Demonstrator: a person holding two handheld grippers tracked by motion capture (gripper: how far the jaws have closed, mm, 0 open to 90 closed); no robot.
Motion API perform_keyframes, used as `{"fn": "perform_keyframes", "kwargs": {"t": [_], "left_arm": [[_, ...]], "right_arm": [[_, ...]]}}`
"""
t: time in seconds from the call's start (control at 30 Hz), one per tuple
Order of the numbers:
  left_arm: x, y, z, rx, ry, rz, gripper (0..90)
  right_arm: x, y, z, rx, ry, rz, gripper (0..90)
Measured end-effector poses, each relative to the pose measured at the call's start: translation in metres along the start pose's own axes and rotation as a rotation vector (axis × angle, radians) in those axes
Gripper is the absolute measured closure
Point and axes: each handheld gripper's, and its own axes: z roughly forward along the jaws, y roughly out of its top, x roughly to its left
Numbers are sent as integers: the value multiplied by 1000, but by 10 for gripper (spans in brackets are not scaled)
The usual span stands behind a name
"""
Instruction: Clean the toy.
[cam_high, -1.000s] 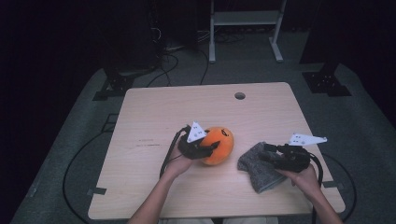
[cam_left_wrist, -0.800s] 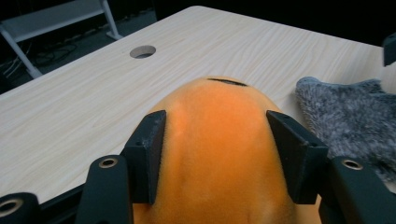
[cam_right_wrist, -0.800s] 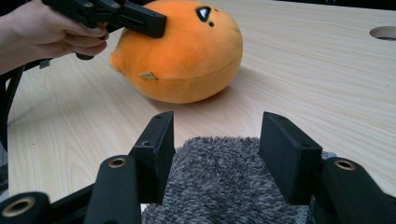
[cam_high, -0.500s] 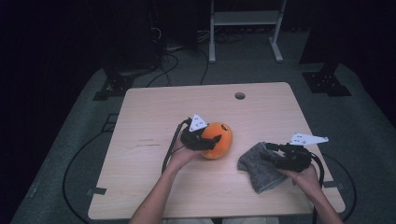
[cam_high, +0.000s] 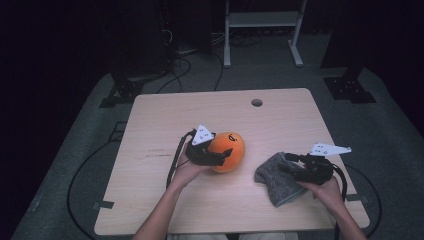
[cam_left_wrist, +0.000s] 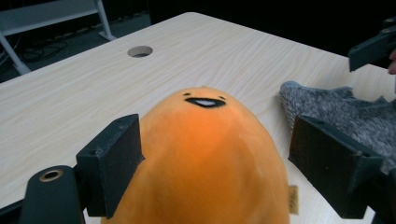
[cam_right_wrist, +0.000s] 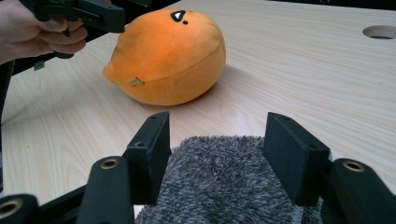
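Plush toy (cam_high: 228, 151), orange, egg-shaped, with a small black embroidered face: lies on its side near the middle of the tabletop (cam_high: 165, 120), a small tag at its seam.

Left gripper (cam_high: 223, 158): held in the person's left hand (cam_high: 186, 170), set against the left side of the plush toy. Its jaws have just been opening; in the left gripper view they stand apart on either side of the toy's body, the left one close against the fabric, the right one clear of it. No squeeze is visible.

Cloth (cam_high: 278, 178), grey, fuzzy knit, crumpled: lies on the tabletop to the right of the plush toy, near it but not touching.

Right gripper (cam_high: 287, 165): held in the person's right hand (cam_high: 327, 187), resting at the cloth's right edge. Its jaws have just been opening and stand wide; in the right gripper view the cloth bulges up between them, with little or no gap on either side.

Cable hole (cam_high: 257, 102): round, near the tabletop's far edge.
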Motion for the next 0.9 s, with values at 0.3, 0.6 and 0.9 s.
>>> {"fn": "perform_keyframes", "kwargs": {"t": [0.3,0.6,0.9], "left_arm": [[-4,-9,-14,4,-9,-4,135],[-5,-16,-27,-1,-7,-7,124],[-2,-31,-38,11,6,-20,123]], "right_arm": [[0,-1,0,0,-8,0,383],[1,-2,0,-1,-10,-1,377],[0,-3,-1,2,-12,5,375]]}}
